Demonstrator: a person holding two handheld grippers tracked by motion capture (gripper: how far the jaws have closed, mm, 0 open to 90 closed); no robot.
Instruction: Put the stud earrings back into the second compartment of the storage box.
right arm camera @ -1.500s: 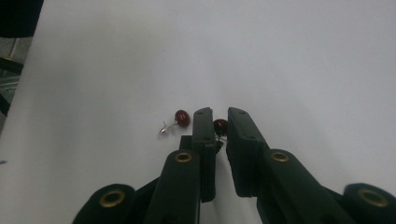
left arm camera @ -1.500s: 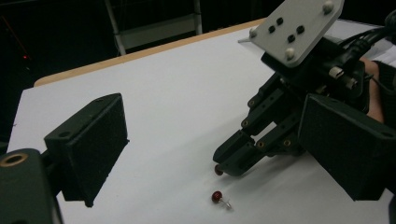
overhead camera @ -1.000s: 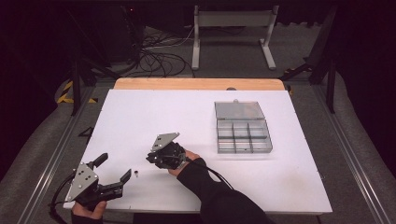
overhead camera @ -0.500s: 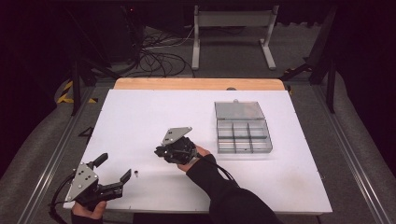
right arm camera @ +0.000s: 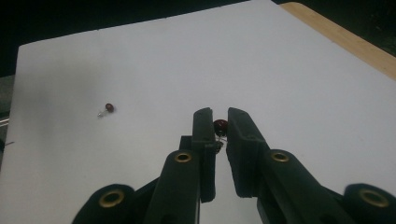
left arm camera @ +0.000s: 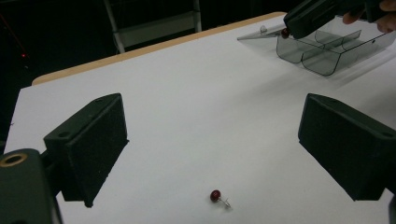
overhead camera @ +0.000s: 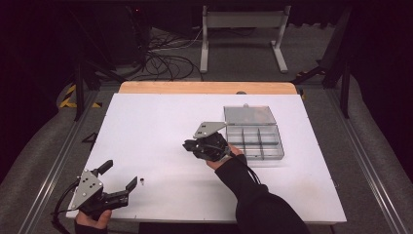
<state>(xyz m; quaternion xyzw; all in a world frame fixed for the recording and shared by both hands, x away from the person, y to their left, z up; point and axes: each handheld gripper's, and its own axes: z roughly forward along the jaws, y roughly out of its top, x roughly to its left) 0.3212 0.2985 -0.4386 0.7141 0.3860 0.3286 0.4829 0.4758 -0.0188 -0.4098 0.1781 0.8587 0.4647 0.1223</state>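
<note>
A small dark-red stud earring [right arm camera: 220, 125] is pinched between the tips of my right gripper [right arm camera: 220, 116], which is shut on it. In the high view that right gripper [overhead camera: 187, 145] hovers over the table's middle, just left of the clear compartment box [overhead camera: 280, 146]. A second red stud [left arm camera: 215, 196] lies on the white table between the wide-apart jaws of my left gripper [left arm camera: 219, 135]. The left gripper [overhead camera: 120, 174] stands open at the front left corner, with that stud [overhead camera: 142, 182] just right of its tips. The left gripper view also shows the right gripper [left arm camera: 299, 23] with its stud [left arm camera: 284, 32] beside the box [left arm camera: 322, 51].
The box's lid [overhead camera: 248, 115] lies open behind its several compartments. A wooden strip [overhead camera: 204, 87] runs along the table's far edge. Cables and a metal stand [overhead camera: 243, 29] are on the floor beyond it.
My right gripper has risen and moved right toward the compartment box, carrying the red stud. The left gripper and the stud on the table have stayed put.
</note>
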